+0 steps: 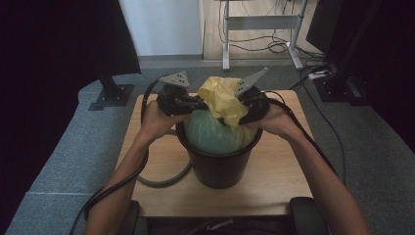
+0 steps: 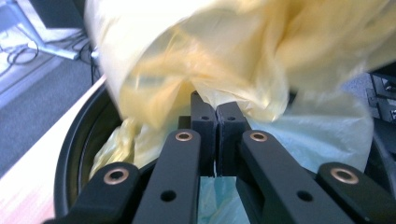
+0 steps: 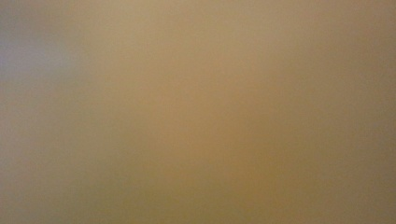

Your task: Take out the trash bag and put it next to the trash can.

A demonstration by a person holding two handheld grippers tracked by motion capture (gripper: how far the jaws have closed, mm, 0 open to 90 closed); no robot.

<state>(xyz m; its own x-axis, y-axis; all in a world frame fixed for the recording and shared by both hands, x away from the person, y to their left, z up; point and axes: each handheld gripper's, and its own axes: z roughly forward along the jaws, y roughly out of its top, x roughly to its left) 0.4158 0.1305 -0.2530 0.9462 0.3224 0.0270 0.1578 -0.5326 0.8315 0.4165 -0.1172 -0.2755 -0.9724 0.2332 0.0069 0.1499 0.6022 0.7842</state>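
Observation:
A black bin point(image 1: 218, 169) stands on the wooden table point(image 1: 279, 181) and holds a full yellow-green bag point(image 1: 215, 132). The bag's yellow neck point(image 1: 220, 95) is bunched up above the rim. My left gripper point(image 1: 200, 104) presses in from the left. In the left gripper view the jaws are shut point(image 2: 215, 112), with the yellow film point(image 2: 224, 51) pinched at their tips over the bin's rim point(image 2: 70, 149). My right gripper point(image 1: 237, 110) pushes into the neck from the right, its tips buried in plastic. Blurred yellow film point(image 3: 198, 112) lies against the lens in the right gripper view, hiding the jaws.
A grey cable loop point(image 1: 161, 178) lies on the table left of the bin. A monitor stand's base point(image 1: 111, 95) sits off the table's back left corner. Behind are a desk frame point(image 1: 259, 22) and floor cables point(image 1: 276, 46); dark equipment point(image 1: 342, 83) stands at the right.

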